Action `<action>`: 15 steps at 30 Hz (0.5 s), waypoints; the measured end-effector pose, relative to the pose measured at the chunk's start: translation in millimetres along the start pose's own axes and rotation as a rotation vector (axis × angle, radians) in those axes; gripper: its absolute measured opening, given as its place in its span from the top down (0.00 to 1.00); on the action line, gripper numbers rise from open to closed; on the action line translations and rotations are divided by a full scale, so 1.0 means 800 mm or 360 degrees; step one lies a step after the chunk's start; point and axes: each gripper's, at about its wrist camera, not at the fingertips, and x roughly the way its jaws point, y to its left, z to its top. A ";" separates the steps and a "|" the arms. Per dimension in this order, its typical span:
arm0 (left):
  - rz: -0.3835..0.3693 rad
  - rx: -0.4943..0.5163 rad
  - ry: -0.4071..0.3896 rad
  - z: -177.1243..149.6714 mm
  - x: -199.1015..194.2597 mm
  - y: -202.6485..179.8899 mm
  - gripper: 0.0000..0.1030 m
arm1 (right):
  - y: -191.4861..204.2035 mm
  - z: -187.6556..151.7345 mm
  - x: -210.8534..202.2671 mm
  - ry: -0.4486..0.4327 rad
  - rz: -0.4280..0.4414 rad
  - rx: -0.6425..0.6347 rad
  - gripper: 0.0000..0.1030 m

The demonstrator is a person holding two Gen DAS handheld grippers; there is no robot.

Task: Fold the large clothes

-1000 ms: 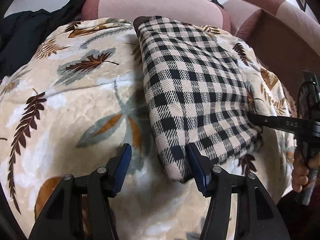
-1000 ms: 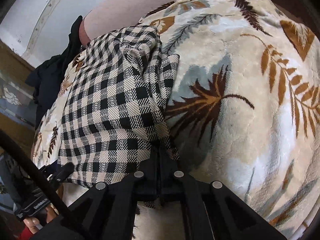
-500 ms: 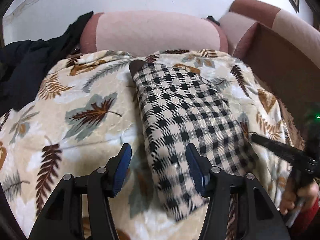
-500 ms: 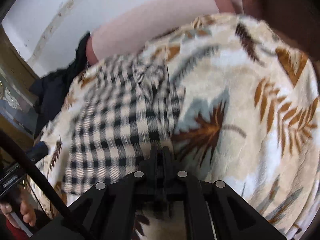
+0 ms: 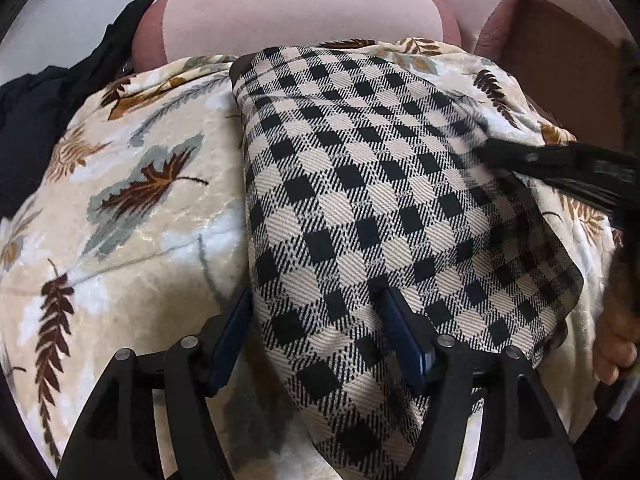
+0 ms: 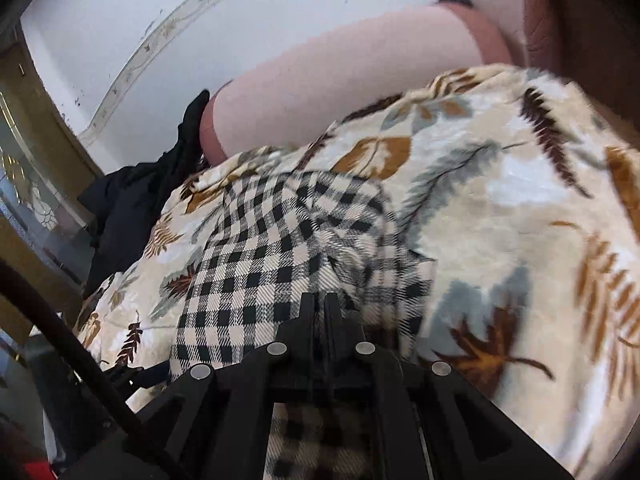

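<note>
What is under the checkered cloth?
The checkered cloth lies on a cream blanket with leaf prints, which shows all around it. The part of the blanket right under the cloth is covered. The right gripper pinches the cloth's edge; the left gripper is open.

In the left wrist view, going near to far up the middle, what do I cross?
Open left gripper → folded black-and-cream checked garment → leaf-print beige blanket → pink sofa backrest cushion → white wall.

A cream plush blanket printed with brown and grey leaves (image 5: 132,208) covers the seat; pink sofa cushions (image 5: 296,16) behind; dark clothing (image 5: 36,120) heaped left.
</note>
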 end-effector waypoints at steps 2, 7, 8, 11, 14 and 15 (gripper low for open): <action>-0.0055 -0.0041 0.0023 -0.006 0.000 0.002 0.36 | -0.014 0.002 0.018 0.0079 -0.0030 0.0065 0.95; -0.0198 -0.0149 0.0031 -0.049 -0.007 0.004 0.36 | -0.049 0.007 0.018 0.0113 -0.0031 0.0267 0.98; -0.0204 -0.0156 0.0010 -0.056 -0.011 0.005 0.36 | -0.049 0.006 0.017 0.0113 -0.0046 0.0260 0.98; -0.0205 -0.0149 -0.0006 -0.072 -0.022 0.007 0.36 | -0.052 0.002 0.016 0.0134 -0.0139 0.0195 0.97; -0.0187 -0.0145 0.0016 -0.077 -0.041 0.006 0.36 | -0.053 -0.003 0.000 0.0095 -0.0150 0.0200 0.97; -0.0181 -0.0138 0.0005 -0.078 -0.050 0.005 0.36 | -0.050 -0.005 -0.010 0.0062 -0.0189 0.0169 0.93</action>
